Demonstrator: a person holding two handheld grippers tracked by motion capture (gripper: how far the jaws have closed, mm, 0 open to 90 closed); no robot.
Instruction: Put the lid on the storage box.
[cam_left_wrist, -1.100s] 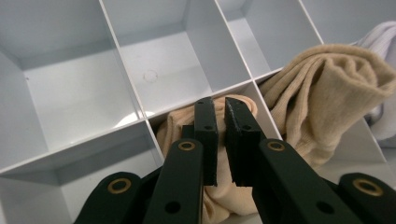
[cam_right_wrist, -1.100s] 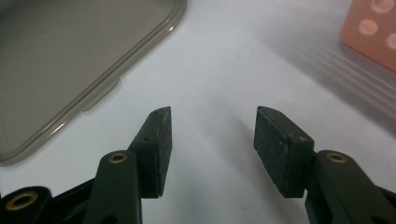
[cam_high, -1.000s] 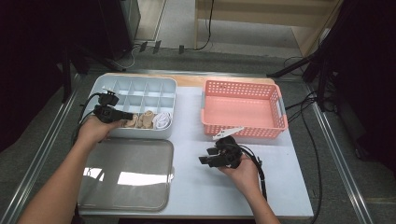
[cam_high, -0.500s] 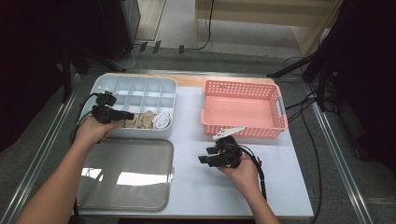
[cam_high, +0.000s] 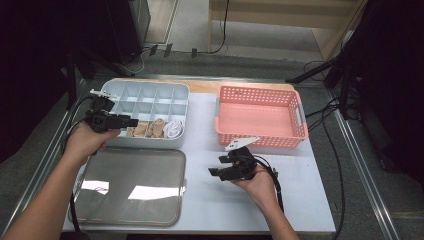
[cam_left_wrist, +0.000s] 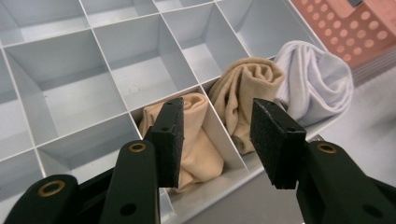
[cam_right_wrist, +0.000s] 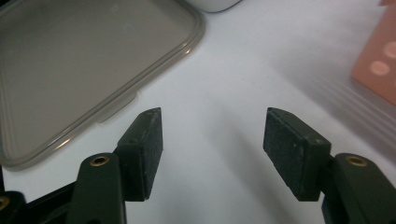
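Note:
A pale blue divided box (cam_high: 145, 100) holds two rolled beige socks (cam_high: 140, 129) (cam_high: 157, 127) and a white sock (cam_high: 174, 129) in its front row. My left gripper (cam_high: 132, 121) hovers just above the box's front left, open, its jaws having just been opening with nothing gripped. In the left gripper view its pads (cam_left_wrist: 170, 140) frame the nearer beige sock (cam_left_wrist: 201, 140), which lies loose in its compartment below; the second beige sock (cam_left_wrist: 247, 86) and the white sock (cam_left_wrist: 313, 79) sit beside it. My right gripper (cam_high: 215, 172) (cam_right_wrist: 212, 149) rests low over bare table, open, its jaws having just widened slightly.
An empty pink basket (cam_high: 260, 95) stands at the back right. A clear plastic lid (cam_high: 132, 185) (cam_right_wrist: 70, 70) lies flat in front of the box. Most box compartments (cam_left_wrist: 93, 79) are empty. Cables trail off both table sides.
My left gripper has opened, lifted and drawn back a little to the left, leaving the beige sock in its compartment. The right hand has stayed put.

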